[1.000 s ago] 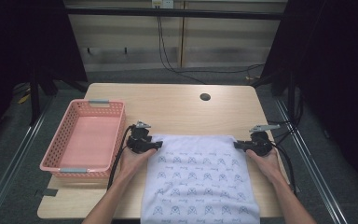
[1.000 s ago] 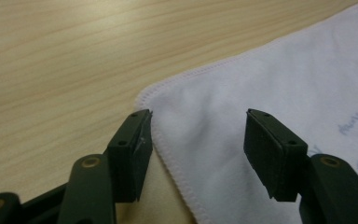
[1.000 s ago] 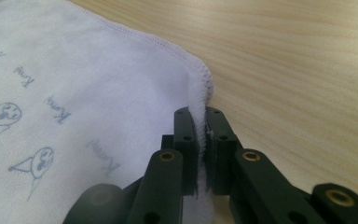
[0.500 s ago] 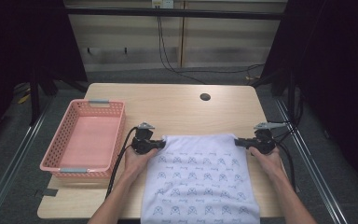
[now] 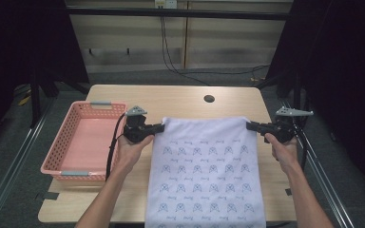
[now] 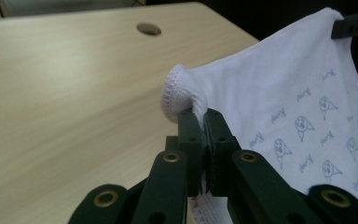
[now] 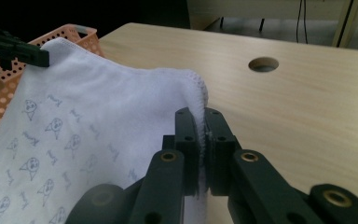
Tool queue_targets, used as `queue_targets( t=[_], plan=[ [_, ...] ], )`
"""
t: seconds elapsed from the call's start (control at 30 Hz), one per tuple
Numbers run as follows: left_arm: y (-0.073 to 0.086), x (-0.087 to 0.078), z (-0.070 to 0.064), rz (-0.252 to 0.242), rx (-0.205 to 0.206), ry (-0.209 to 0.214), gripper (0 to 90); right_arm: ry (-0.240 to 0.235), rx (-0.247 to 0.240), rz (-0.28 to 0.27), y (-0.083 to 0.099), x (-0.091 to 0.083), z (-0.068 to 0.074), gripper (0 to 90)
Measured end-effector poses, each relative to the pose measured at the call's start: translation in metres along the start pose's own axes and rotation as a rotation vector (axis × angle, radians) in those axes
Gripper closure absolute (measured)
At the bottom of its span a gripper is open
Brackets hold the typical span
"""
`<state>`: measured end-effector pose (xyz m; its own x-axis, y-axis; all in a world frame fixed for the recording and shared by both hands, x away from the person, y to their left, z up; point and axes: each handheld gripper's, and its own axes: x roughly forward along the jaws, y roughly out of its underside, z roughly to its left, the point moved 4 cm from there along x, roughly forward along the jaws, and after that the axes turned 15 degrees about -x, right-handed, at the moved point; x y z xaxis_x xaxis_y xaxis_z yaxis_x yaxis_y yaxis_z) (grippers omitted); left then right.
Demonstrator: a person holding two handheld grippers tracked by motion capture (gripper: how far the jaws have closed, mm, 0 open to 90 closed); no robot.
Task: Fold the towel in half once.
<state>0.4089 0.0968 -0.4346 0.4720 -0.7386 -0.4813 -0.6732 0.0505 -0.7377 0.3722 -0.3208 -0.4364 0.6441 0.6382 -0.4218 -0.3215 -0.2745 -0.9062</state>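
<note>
**Cloth held by its two far corners**

Left tongs [image 5: 158, 127] and right tongs [image 5: 251, 125] each clenched on a far corner of the white printed cloth [image 5: 204, 171] — far hem taut between them, long axis running toward the person over the worktop [image 5: 180, 99].

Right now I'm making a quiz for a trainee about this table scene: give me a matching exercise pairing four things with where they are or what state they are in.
Things:
1. white printed cloth
2. pink basket
3. left gripper
4. round hole

Places or states:
A. in the tabletop, beyond the cloth's far edge
B. at the table's left side, nothing inside it
C. held at both far corners, near end hanging over the table's near edge
D. jaws shut on the cloth's far left corner

Pairs: 1-C, 2-B, 3-D, 4-A
</note>
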Motion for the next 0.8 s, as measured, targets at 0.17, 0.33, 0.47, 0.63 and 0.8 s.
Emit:
queue_targets(
  t=[0.17,0.33,0.47,0.63,0.8],
  plan=[
    [-0.027,-0.013,0.003,-0.063,-0.004,-0.017,87.3,0.011,-0.024,-0.021,-0.025,-0.005,-0.005,86.1],
    [-0.049,-0.022,0.002,-0.111,0.003,-0.010,87.4,0.039,-0.047,-0.020,-0.051,-0.005,-0.017,86.2],
    [-0.070,-0.021,-0.002,-0.133,0.021,-0.027,87.4,0.069,-0.055,-0.032,-0.076,-0.005,-0.025,86.4],
    [-0.096,-0.019,-0.010,-0.170,0.037,-0.031,87.3,0.107,-0.077,-0.037,-0.107,-0.011,-0.031,86.4],
    [-0.083,-0.028,-0.019,-0.156,0.065,0.001,87.4,0.085,-0.075,-0.050,-0.102,-0.020,-0.026,86.5]
  ],
)
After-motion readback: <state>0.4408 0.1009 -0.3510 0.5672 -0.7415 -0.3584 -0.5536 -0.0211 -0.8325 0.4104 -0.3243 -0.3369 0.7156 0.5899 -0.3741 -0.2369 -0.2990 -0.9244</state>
